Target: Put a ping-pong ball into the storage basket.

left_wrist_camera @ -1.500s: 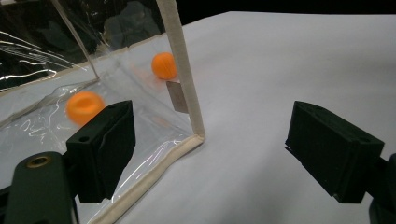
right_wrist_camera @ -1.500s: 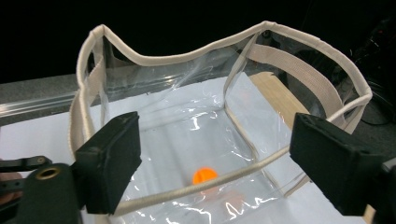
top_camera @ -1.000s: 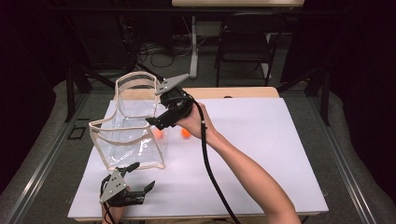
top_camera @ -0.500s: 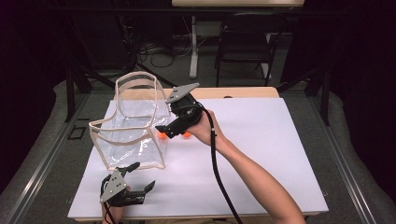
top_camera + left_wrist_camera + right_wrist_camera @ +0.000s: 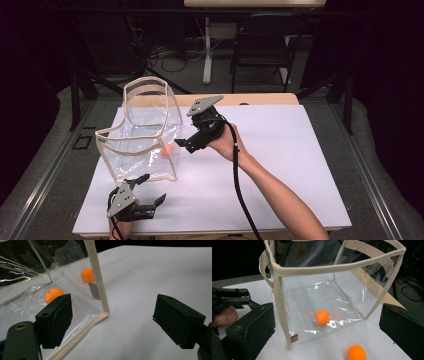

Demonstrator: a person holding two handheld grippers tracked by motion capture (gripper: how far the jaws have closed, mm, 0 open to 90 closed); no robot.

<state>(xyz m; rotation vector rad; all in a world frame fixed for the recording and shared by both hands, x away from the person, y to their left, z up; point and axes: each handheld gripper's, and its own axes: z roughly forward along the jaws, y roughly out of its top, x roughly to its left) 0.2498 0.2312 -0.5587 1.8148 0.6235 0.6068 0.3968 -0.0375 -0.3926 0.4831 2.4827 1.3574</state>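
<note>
**A:** Which ball do you go for next, and with which hand?

**B:** The loose orange ball (image 5: 356, 353) on the white table (image 5: 300, 150). It sits outside the clear bag (image 5: 332, 267), just in front of the bag's near wall. From your right gripper (image 5: 327, 330) it lies ahead and low between the jaws, closer to the right-hand jaw. Those jaws have just been opening and now stand spread wide with nothing pinched between them.

**A:** And the other ball?

**B:** The second orange ball (image 5: 322, 317) rests on the floor of the bag, beyond that wall, so leave it.

**A:** Could the left hand do it?

**B:** I'd say not. Your left gripper (image 5: 120, 320) is spread too and holds nothing. It faces the bag's lower corner, with the bag between one jaw and the loose ball. The right hand is plainly nearer.

**A:** Any axis to line up with?

**B:** None, it's round. Shift a little toward your right-hand jaw, drop until the ball is level between the pads, and mind the bag's trim beside the left-hand jaw
</note>
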